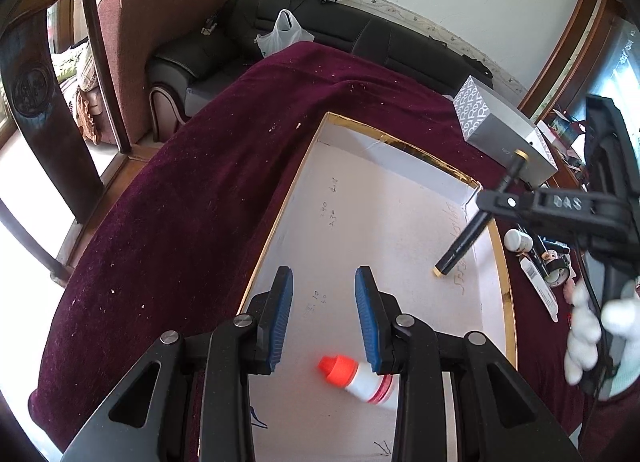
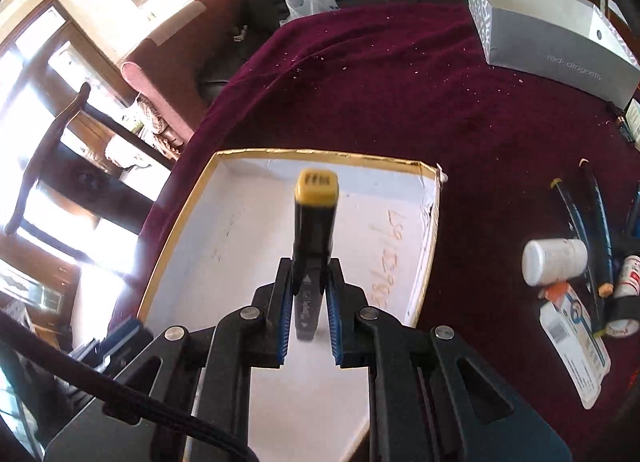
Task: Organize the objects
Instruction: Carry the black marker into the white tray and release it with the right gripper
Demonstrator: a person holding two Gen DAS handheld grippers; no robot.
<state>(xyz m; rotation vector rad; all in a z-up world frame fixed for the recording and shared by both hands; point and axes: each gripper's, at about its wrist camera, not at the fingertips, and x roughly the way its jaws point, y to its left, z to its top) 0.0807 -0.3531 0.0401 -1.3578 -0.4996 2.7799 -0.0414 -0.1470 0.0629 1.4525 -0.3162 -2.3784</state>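
Observation:
A shallow white box lid with a gold rim [image 1: 404,206] lies on the maroon cloth; it also shows in the right wrist view [image 2: 224,222]. My left gripper [image 1: 324,282] is open above the lid, and a small white bottle with an orange cap [image 1: 356,378] lies in the lid just below its right finger. My right gripper [image 2: 308,266] is shut on a black marker with yellow ends [image 2: 314,222], held above the lid. In the left wrist view the marker [image 1: 468,238] hangs tilted over the lid's right side.
A grey patterned box [image 2: 552,22] stands at the back right of the table. Loose items lie on the cloth at the right: a white pill bottle [image 2: 554,266], pens [image 2: 596,222], a tape roll [image 2: 624,322] and a card [image 2: 576,350]. A sofa [image 1: 360,30] stands behind the table.

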